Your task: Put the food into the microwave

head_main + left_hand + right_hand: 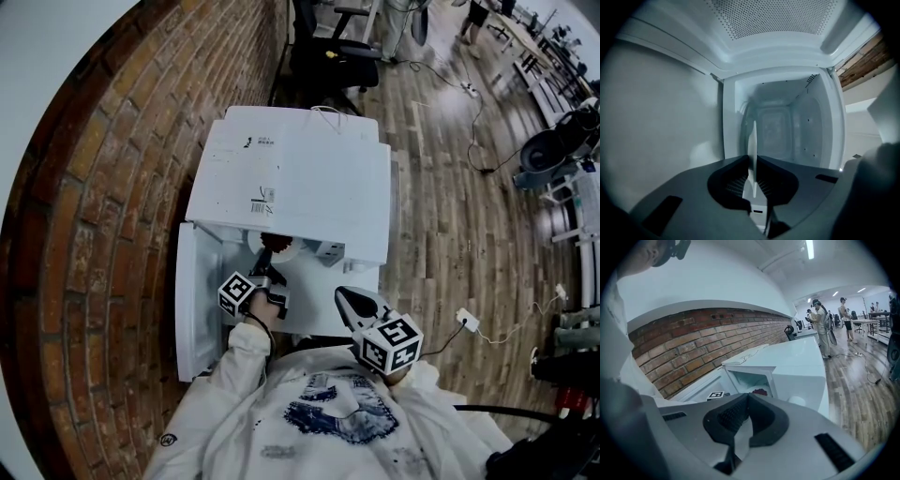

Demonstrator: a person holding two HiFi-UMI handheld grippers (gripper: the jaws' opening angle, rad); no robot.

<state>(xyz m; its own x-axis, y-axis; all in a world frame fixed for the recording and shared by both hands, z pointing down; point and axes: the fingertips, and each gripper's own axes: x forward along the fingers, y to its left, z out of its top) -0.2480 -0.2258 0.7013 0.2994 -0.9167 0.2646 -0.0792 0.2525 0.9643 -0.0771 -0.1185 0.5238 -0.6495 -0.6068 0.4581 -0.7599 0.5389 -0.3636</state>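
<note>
Between jaws of left gripper, plate

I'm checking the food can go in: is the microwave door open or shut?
Open. In the head view the door is swung out left of the microwave; the left gripper, holding a plate, looks inside it.

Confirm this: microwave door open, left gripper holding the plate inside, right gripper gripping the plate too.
The right gripper is wrong: the right gripper view shows its jaws shut on nothing, back from the microwave. The door is open and the left gripper does hold the plate.
</note>
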